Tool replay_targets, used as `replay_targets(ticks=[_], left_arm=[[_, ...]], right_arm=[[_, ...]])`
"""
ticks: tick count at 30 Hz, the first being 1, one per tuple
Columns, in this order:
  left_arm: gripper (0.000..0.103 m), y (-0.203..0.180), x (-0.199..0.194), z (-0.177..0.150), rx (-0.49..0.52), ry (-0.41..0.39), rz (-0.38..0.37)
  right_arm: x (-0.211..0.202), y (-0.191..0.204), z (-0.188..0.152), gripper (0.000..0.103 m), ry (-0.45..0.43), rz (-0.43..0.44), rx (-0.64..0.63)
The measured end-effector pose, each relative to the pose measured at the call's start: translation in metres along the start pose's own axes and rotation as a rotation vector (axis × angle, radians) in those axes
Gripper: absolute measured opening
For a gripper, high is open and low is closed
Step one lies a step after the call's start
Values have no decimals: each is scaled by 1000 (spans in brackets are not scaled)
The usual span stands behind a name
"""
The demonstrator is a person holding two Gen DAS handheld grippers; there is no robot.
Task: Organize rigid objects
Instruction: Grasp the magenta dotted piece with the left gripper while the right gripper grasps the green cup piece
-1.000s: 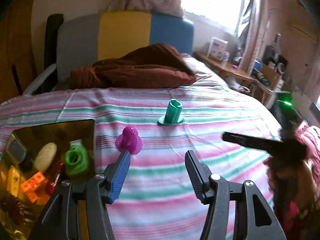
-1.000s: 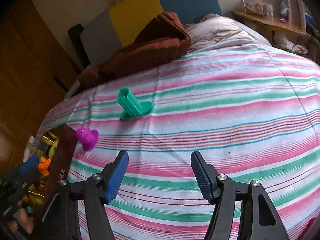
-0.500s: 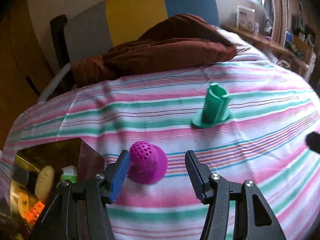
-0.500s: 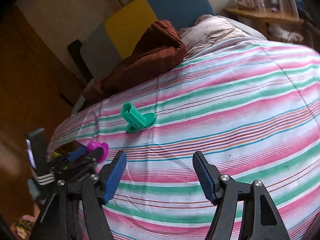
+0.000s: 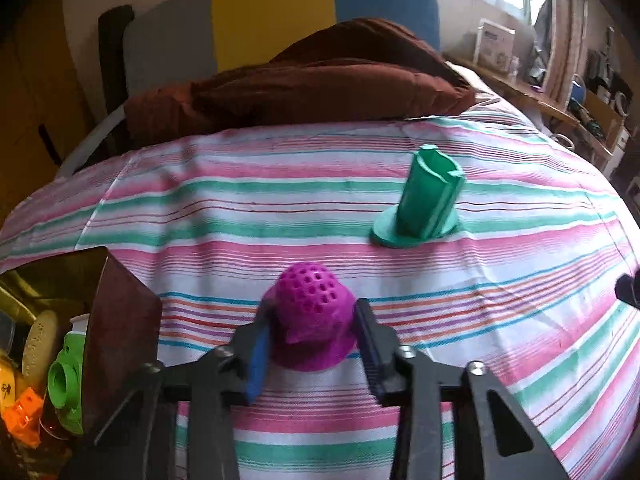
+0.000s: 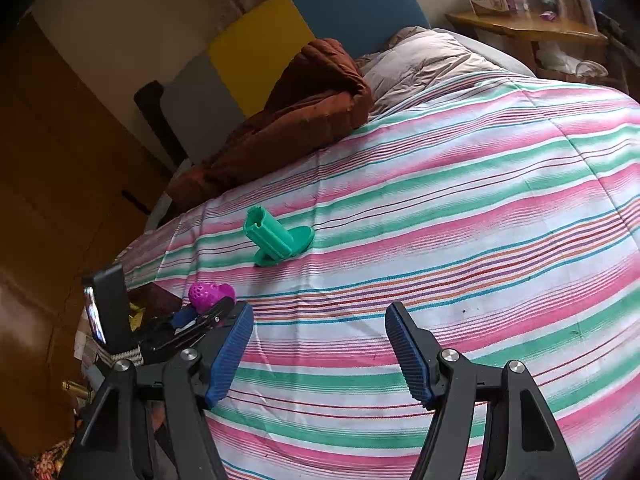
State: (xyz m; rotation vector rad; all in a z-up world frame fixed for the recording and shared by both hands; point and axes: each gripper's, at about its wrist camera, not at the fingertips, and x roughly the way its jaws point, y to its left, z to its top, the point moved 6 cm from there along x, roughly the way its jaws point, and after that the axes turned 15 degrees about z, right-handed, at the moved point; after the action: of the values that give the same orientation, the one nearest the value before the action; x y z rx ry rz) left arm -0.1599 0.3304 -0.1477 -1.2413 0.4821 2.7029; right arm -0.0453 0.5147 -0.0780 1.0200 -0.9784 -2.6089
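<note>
1. Magenta perforated dome piece [image 5: 314,316] sits on the striped bedspread [image 5: 500,304], near its left edge, with the left gripper [image 5: 314,344] around its flared base.
2. The left jaws have just been closing, and their blue pads [image 5: 256,354] now press the piece from both sides, so it is gripped but not yet lifted off the cloth.
3. To do this step well, I judge the grip should stay low on the skirt, where the pads meet a fairly even wall; higher up, the rounded dome could squirt out.
4. Lifting straight up before swinging left should keep the base from dragging the bedspread into folds.
5. The right gripper [image 6: 320,352] hangs above bare cloth with its jaws spread wide and nothing between them.
6. A green flanged tube [image 5: 424,204] stands on the bedspread beyond the dome piece, apart from it, and is probably next.
7. A brown box [image 5: 120,320] sits at the left, just beside the held piece, and looks like the place for it.
8. Inside the box are a bright green part with a round opening [image 5: 66,380], an orange block [image 5: 22,412], a pale oval piece [image 5: 40,340] and something yellow at the frame edge.
9. The box is already crowded, so the dome should be lowered into a gap rather than dropped onto the pile.
</note>
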Motion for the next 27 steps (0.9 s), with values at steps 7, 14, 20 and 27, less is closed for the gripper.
replay_targets(ticks=[7,14,20,27], left_arm=[[33,-5,-19,-17,-16,-33,-117],[33,-1,-35,-37,-12,-61,-147],[33,-5,-44,-48,23,-89,-145],[33,-3,-45,-50,15,-95,-171]], right_arm=[[2,-3,-2,69,20,-7,10],[4,-7,-6,69,40,-31,3],[10,-10,-11,69,67,-69,-15],[26,2,-22,69,112,-142,-147]])
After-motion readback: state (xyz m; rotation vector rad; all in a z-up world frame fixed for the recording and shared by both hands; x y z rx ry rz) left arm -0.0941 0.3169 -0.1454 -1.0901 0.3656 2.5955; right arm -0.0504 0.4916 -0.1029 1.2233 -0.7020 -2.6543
